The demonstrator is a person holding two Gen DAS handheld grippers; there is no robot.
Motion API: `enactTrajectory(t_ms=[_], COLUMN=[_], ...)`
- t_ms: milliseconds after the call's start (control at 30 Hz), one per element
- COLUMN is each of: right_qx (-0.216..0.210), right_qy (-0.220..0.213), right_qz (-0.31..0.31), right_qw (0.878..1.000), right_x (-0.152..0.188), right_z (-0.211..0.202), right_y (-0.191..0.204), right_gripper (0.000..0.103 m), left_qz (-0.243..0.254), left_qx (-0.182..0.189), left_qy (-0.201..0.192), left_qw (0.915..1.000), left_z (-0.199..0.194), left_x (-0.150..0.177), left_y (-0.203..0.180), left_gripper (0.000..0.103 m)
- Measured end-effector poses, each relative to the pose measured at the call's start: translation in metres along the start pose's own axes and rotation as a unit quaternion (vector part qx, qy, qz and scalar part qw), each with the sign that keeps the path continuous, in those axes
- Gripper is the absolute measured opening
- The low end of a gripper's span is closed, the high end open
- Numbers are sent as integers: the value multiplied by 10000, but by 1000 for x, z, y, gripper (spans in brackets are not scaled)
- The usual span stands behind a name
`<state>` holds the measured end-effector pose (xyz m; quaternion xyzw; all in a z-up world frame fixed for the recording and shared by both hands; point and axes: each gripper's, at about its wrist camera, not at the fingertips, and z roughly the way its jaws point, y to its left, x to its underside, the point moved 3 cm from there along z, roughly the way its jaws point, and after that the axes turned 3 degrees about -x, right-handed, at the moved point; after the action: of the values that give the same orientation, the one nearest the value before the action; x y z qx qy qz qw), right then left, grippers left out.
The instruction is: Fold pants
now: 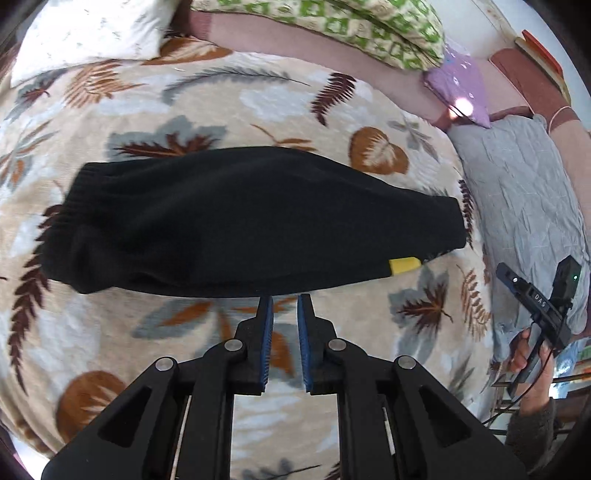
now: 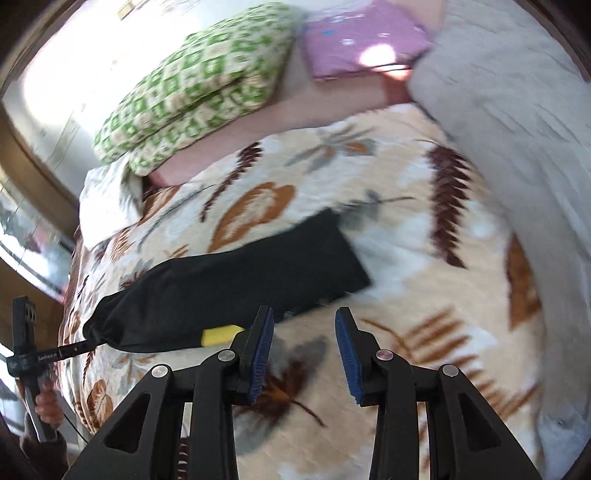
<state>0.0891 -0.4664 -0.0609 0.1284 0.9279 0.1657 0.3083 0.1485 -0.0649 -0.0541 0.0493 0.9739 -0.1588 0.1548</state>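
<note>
The black pants (image 1: pixel 236 221) lie folded in a long flat bundle on a leaf-patterned blanket (image 1: pixel 229 99), with a yellow tag (image 1: pixel 404 266) at the near right corner. My left gripper (image 1: pixel 285 301) hovers just in front of the bundle's near edge, jaws slightly apart and empty. In the right wrist view the pants (image 2: pixel 236 284) and yellow tag (image 2: pixel 219 334) lie left of centre. My right gripper (image 2: pixel 304 317) is open and empty, above the blanket (image 2: pixel 406 295) by the pants' near right edge. The right gripper also shows at the far right of the left wrist view (image 1: pixel 535 299).
A green-patterned pillow (image 1: pixel 332 26), a purple cushion (image 1: pixel 458 85) and a white pillow (image 1: pixel 85 33) lie at the bed's far side. A grey quilt (image 1: pixel 524 206) covers the right side. The other hand-held gripper shows at the left of the right wrist view (image 2: pixel 29 354).
</note>
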Motion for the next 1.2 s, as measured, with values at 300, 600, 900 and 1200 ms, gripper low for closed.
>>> enactTrajectory(t_ms=[300,600,900,1200], right_qx=[-748,-339,-183,-119], right_qy=[161,77,119,55], right_qz=[451,725,815,860], right_qw=[9960,9968,9964,9962], right_x=[4,-11,-10,-17], right_z=[33,71,77,69], right_y=[-4,-17,-26,-29], right_gripper=[39,43,44,57], left_qz=[-485,-1199,-1084,-968], left_qx=[-300,-783,-467,-400], left_qy=[-18,-232,-89,37], left_qw=[9984,9894,9930,9945], left_z=[0,-37,-14,2], left_x=[-14,-26,-39,-41], left_y=[36,166,171,175], left_gripper=[11,11,18,37])
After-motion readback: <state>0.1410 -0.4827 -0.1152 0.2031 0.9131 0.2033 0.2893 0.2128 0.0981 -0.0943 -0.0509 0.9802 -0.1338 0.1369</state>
